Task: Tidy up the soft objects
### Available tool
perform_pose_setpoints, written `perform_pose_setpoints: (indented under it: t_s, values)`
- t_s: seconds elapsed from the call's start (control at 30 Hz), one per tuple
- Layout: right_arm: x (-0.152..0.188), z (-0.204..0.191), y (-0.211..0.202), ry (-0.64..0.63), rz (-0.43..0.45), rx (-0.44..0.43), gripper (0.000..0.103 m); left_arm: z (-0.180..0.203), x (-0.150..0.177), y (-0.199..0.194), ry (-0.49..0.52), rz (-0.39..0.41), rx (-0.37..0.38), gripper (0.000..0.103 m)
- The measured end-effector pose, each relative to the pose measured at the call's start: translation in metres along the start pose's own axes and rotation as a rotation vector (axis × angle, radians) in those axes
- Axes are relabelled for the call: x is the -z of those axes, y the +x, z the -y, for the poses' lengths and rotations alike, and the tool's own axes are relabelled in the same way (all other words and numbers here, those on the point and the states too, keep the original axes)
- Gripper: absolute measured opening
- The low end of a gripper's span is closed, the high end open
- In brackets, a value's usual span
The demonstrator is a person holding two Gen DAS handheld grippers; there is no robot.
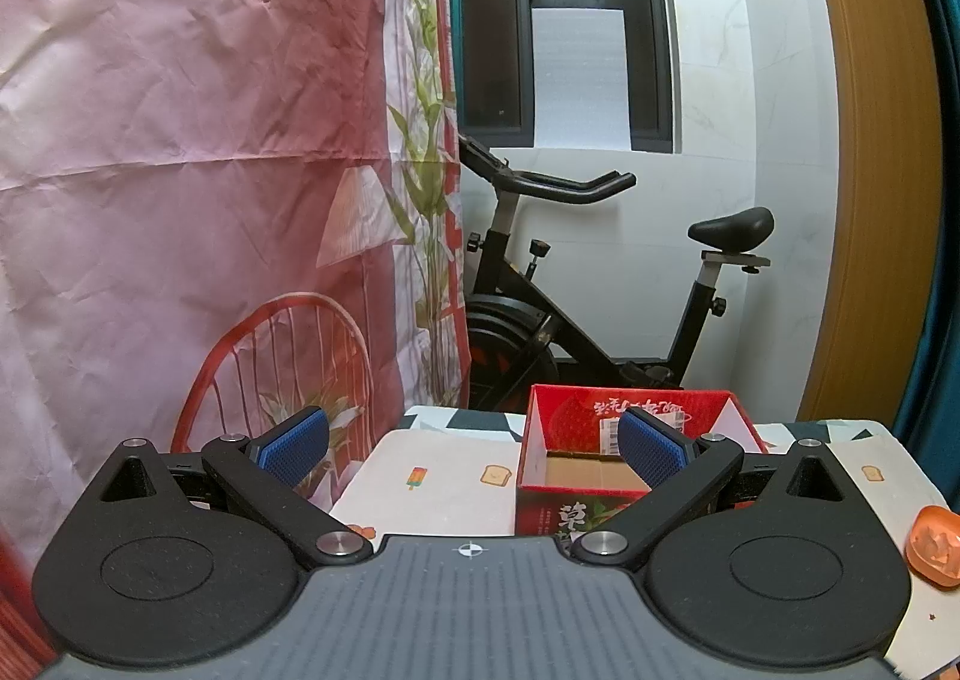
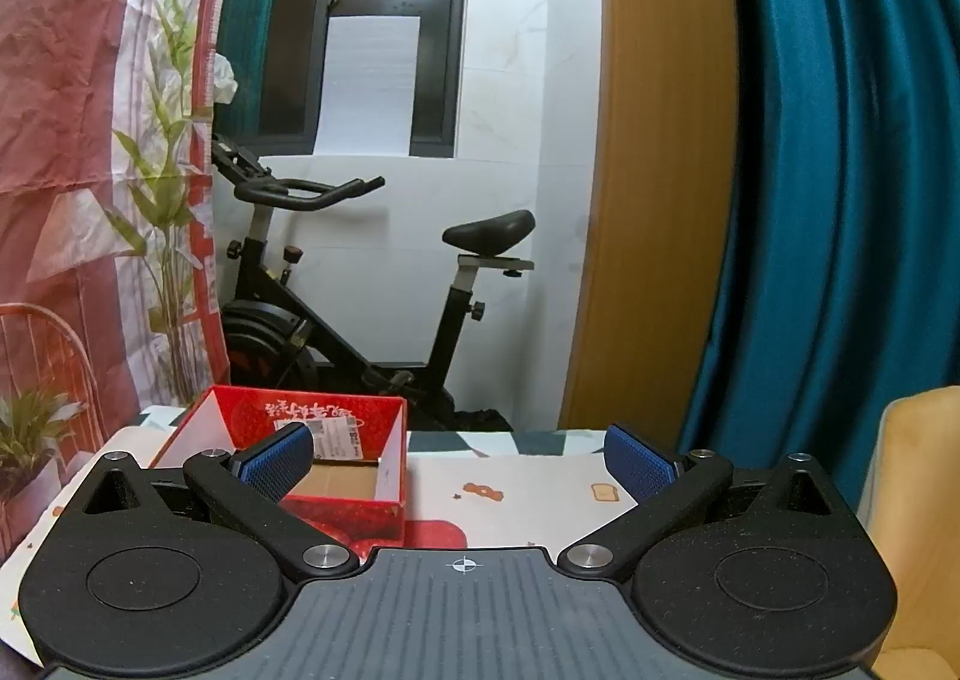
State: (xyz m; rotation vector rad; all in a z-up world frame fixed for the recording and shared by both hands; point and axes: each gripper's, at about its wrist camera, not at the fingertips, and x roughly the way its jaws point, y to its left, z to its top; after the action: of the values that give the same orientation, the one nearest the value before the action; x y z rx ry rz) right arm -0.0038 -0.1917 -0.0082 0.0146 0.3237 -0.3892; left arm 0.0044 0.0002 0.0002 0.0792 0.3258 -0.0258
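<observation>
red box (image 1: 576, 512), large "草", white script

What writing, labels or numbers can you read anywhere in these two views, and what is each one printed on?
Red box, front face: a large white character that looks like "草"; the rest is hidden behind the left gripper.
Same box, inner back wall: a line of white handwritten-style characters, too blurred to read.
White sticker inside the box: barcode and small print, too small to read.
Tablecloth: only pictures, toast and an ice lolly, no words.
</observation>
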Motion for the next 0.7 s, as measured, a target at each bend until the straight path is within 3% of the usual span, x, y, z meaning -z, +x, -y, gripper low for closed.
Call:
perform_pose_setpoints:
  t_s: [0.7]
  values:
    - [0.0027, 0.0010, 0.0022, 0.000, 0.000, -0.001, 0.103, -0.0004, 0.0001, -0.0010, -0.002, 0.000, 0.004, 0.103]
